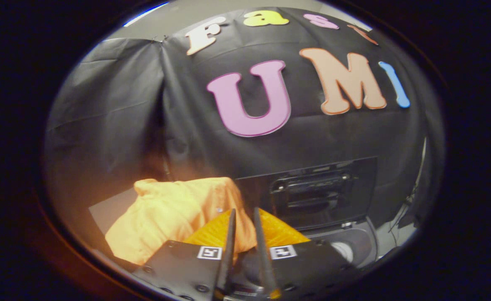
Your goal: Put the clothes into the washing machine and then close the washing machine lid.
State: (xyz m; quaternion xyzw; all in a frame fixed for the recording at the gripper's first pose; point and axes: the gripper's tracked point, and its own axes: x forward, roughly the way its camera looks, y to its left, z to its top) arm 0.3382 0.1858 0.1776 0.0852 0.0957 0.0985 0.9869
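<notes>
The gripper (243,215) is clamping a fold of the orange garment (174,215), both fingers (230,238) pressing on the cloth with only a narrow gap between them. The garment is hanging to the left of the fingers, bunched and lifted. The washing machine (345,244) is sitting just beyond and to the right, its dark lid (312,192) standing raised and its drum opening (352,242) showing below.
</notes>
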